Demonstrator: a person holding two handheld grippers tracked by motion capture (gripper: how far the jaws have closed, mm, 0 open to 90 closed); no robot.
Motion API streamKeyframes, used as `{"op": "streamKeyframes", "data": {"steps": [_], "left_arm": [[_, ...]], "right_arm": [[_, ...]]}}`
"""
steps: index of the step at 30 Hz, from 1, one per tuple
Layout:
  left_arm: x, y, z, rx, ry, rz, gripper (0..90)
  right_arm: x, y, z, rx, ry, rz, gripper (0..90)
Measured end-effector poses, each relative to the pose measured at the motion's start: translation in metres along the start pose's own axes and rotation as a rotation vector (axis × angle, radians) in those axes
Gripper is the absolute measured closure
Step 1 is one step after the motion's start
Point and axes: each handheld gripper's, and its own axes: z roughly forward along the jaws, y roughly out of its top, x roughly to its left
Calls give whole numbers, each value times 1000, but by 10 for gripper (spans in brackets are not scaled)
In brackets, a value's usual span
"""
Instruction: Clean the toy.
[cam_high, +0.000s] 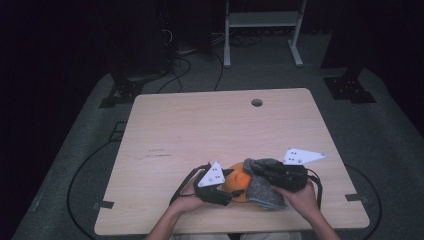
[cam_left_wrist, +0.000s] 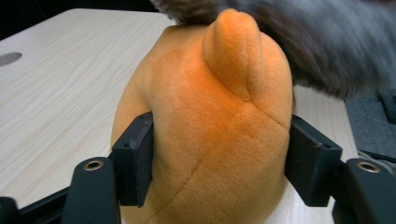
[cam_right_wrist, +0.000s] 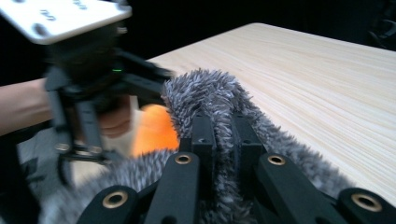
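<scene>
orange plush toy (cam_left_wrist: 210, 135), soft and rounded, sits squeezed between the left gripper (cam_left_wrist: 219, 163) pads, jaws part closed on its sides, low over the near table edge. grey shaggy fleece cloth (cam_right_wrist: 210, 93) drapes over its top, pinched tight in the right gripper (cam_right_wrist: 222, 135), jaws nearly together on a fold. to do it well: keep the left grip firm w/o crushing, pull the fleece slowly away from the left gripper so the toy doesn't slip. light wooden table (cam_high: 200, 125) lies beyond.

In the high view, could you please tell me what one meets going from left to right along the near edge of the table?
Left hand-held gripper → orange plush toy → grey fuzzy cloth → right hand-held gripper, all over the wooden table.
</scene>
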Motion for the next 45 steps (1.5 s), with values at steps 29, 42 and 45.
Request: {"op": "streamKeyframes", "data": {"steps": [29, 42, 45], "left_arm": [[8, -7, -6, -1, -2, 2, 337], [19, -12, -10, -34, 20, -107, 330], [18, -11, -8, -38, 24, -113, 326]], "right_arm": [[-22, -13, -15, 8, -31, 80, 822], [-34, -24, -14, 64, -78, 116, 823], [-35, -26, -18, 52, -61, 140, 823]]}}
